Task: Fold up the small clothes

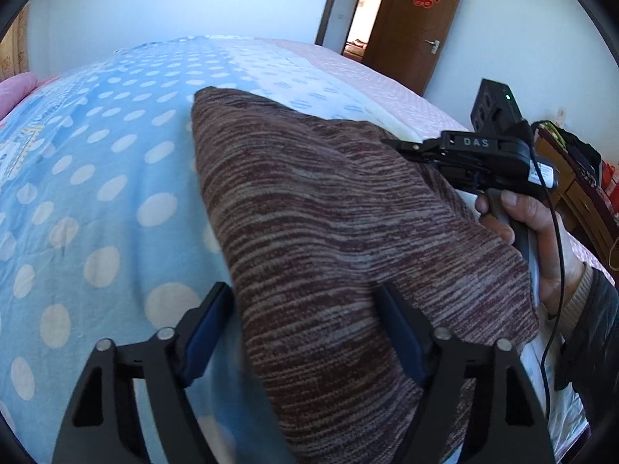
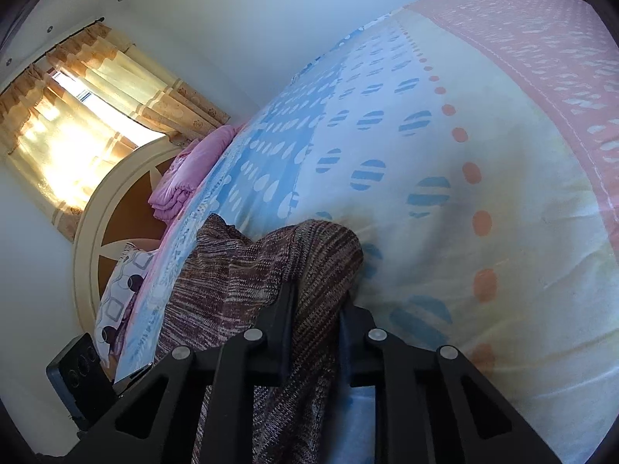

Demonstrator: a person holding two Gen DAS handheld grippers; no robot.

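Bed (image 1: 96, 201): fills most of both views; its cover is blue with pale dots, then cream with striped blue ovals and a line of orange dots, then pink along the far edge.
Wall and door (image 1: 418, 27): a pale wall behind the bed; a brown door stands open and bears a red paper emblem.
Window curtain (image 2: 77, 116): yellow-orange, sunlit, above a rounded cream and brown headboard (image 2: 96, 232).
Garment (image 1: 329, 232): a knitted piece in streaked brown, maroon and grey, lying on the bed cover with its near part raised toward the 2 grippers; it spreads from the blue dotted area to the cream band.
Pink quilt (image 2: 193, 170): folded, at the head of the bed, well apart from the garment.
Pillow (image 2: 123, 290): white with grey and purple shapes, beside the headboard.
Left gripper (image 1: 305, 328): jaws spread wide, 1 on each side of the garment's near fold; the cloth lies between them, and the left pad (image 1: 205, 328) stands clear of it.
Right gripper (image 2: 315, 309): jaws drawn close and clamped on a bunched fold of the garment, which drapes over and between them.
Right hand (image 1: 541, 239): wrapped around the right gripper's handle, at the garment's right edge; a dark sleeve and a black cable run beside it.
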